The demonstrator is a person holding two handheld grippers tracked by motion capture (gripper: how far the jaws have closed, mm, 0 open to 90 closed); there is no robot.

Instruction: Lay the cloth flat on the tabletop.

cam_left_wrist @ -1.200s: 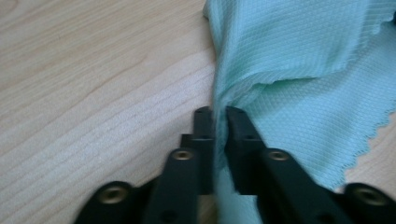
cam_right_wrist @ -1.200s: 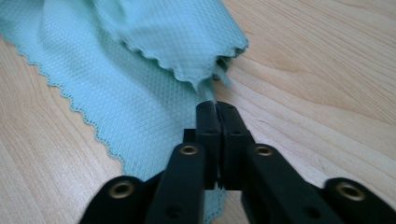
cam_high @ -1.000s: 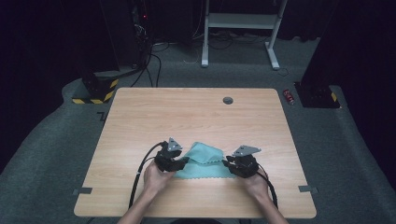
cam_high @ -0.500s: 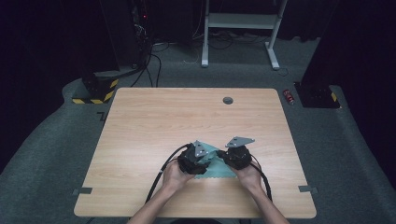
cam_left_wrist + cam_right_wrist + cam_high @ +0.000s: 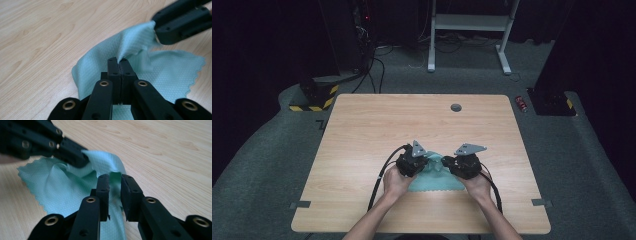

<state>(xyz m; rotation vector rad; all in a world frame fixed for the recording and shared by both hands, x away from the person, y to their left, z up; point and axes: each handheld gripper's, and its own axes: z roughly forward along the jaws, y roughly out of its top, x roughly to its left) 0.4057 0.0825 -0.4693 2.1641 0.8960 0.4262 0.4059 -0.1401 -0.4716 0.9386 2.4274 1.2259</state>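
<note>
- Light wooden rectangular table [image 5: 362, 130] across the middle of the high view, a small round dark grommet [image 5: 456, 107] near its far edge, strips of grey tape [image 5: 300, 204] at the lower left and lower right edges.
- Dark grey carpeted floor around it; a yellow-and-black striped base [image 5: 314, 97] at upper left, a white metal frame [image 5: 467, 30] at top centre, a small red object [image 5: 522, 103] on the floor at the right.
- Thin mint-green microfibre cloth with a zigzag-cut edge [image 5: 437, 177] lying low and centre on the table in the high view, between the two hands, partly bunched and lifted at the top.
- Left tool [image 5: 412, 162] just left of centre, grey three-cornered plate on top, black cable looping down to the lower left; in the left gripper view [image 5: 119, 65] jaws fully together, having just closed, a raised fold of the cloth [image 5: 140, 50] pinched at their tips.
- Right tool [image 5: 463, 162] just right of centre, near the left one; in the right gripper view [image 5: 115, 185] jaws a little apart, having just opened somewhat, a ridge of cloth [image 5: 110, 167] standing in the gap, contact with the pads not clear.
- Other tool visible at upper right of the left gripper view, touching the cloth's raised corner; likewise at upper left of the right gripper view.
</note>
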